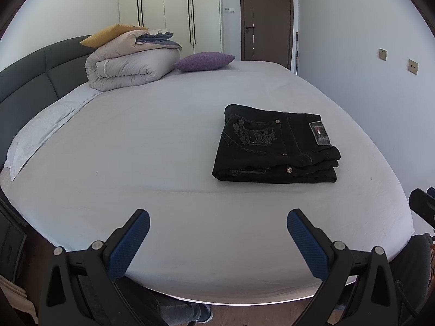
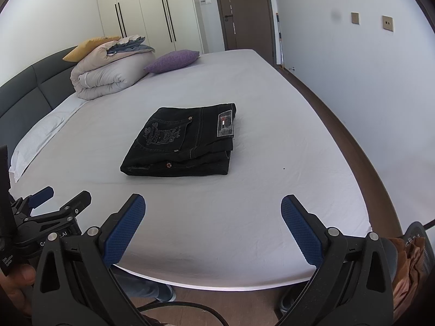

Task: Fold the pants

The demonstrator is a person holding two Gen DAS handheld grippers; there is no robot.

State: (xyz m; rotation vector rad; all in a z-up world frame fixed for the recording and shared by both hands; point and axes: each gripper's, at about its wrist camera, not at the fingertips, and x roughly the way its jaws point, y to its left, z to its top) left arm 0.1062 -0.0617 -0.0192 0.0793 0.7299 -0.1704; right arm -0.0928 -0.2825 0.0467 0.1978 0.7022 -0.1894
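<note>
Black jeans (image 1: 274,146) lie folded into a compact stack on the white bed sheet (image 1: 163,135), back pocket embroidery and waist label facing up. In the right wrist view the jeans (image 2: 182,141) sit at the middle of the bed. My left gripper (image 1: 217,217) is open and empty, held over the bed's near edge, well short of the jeans. My right gripper (image 2: 213,203) is open and empty too, near the same edge. The left gripper (image 2: 59,198) also shows at the lower left of the right wrist view.
A rolled duvet (image 1: 127,68) with a yellow pillow (image 1: 108,34) on top and a purple pillow (image 1: 202,61) lie at the bed's far end by the dark headboard (image 1: 32,78). Wardrobe and door stand behind. A brown floor strip (image 2: 353,141) runs along the right wall.
</note>
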